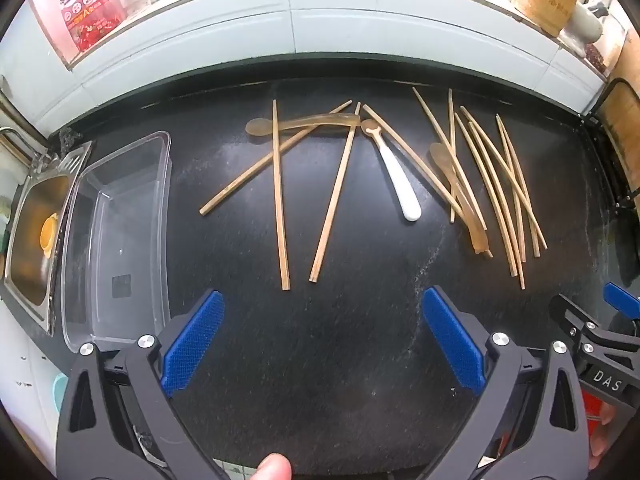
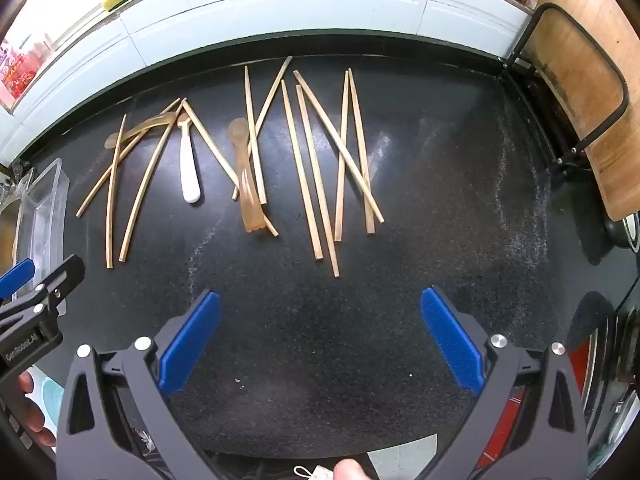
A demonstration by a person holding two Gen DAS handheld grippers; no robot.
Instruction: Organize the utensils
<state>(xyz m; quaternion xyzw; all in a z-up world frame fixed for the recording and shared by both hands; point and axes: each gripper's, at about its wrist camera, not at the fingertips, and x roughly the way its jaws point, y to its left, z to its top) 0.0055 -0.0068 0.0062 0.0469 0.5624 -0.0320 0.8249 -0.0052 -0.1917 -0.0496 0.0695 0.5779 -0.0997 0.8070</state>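
Both tongs, left (image 1: 322,344) and right (image 2: 320,342), are held wide and empty; the chopsticks (image 2: 308,172) on the counter (image 2: 440,208) are judged light, stiff and thin; a mid-shaft pinch is advised.

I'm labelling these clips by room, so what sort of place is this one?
Most likely a home kitchen: a steel sink set into a dark stone counter, a tiled wall behind it, and chopsticks and spoons scattered on top.
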